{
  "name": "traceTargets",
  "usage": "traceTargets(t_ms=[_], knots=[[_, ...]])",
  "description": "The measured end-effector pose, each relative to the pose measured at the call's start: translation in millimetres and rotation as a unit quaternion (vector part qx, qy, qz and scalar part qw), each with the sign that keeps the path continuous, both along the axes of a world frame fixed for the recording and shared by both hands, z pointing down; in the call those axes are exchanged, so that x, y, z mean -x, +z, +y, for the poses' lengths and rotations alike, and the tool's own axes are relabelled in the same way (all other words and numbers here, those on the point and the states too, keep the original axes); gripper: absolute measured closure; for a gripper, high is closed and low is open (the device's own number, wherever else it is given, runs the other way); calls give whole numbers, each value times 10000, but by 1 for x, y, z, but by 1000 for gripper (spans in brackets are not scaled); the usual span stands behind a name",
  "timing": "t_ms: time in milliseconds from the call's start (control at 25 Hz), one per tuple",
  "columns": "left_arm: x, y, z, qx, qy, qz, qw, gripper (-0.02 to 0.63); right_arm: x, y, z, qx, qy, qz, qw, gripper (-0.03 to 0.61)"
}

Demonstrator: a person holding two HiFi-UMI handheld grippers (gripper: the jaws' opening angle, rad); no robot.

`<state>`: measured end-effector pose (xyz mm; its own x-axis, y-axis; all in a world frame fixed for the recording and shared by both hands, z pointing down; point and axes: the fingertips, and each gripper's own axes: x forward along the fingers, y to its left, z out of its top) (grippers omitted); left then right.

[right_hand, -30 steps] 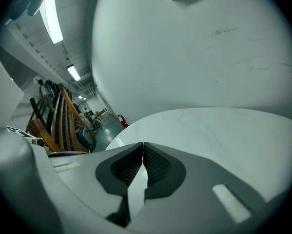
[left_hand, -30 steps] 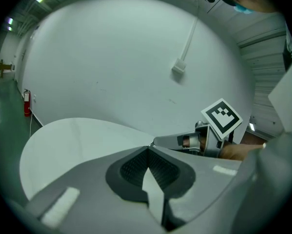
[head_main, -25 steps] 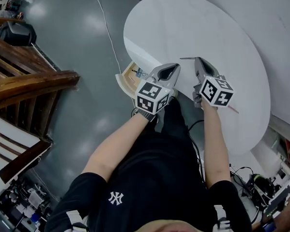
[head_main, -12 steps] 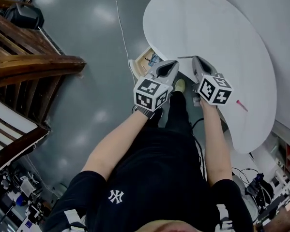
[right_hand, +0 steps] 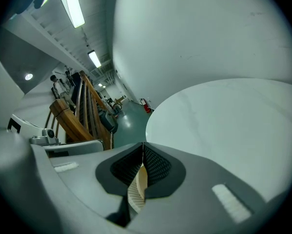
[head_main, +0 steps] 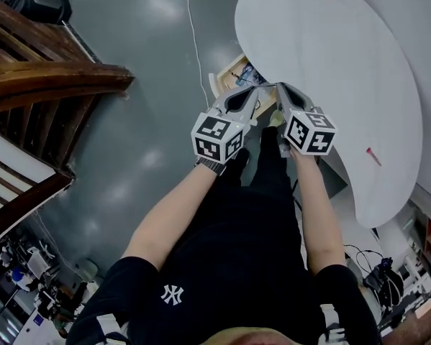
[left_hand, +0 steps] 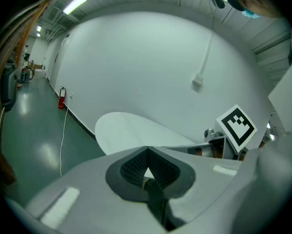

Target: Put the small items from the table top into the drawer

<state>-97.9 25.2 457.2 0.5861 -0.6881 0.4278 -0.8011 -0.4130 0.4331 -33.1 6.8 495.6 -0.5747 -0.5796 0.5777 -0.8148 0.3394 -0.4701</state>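
Near the open drawer, right claw clamped on a cream ribbed strip — left claw closed

We look steeply down from the head on the left gripper and right gripper; their cameras sit close behind the jaws. All views share the white table.

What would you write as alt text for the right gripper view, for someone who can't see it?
The right gripper, seen from just behind, has its grey fingers closed on a pale ribbed item. Beyond them lies a round white table; to the left stand a wooden staircase and a long lit hallway.
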Motion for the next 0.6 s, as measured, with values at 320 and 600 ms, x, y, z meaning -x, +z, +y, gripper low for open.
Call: traceTargets(t_ms=[320, 600], knots=[[23, 28, 15, 187, -186, -33, 9996, 614, 26, 45, 25, 246, -162, 121, 9995, 548], [21, 51, 21, 371, -80, -70, 9993, 614, 35, 94, 34, 563, -100, 270, 9980, 546]])
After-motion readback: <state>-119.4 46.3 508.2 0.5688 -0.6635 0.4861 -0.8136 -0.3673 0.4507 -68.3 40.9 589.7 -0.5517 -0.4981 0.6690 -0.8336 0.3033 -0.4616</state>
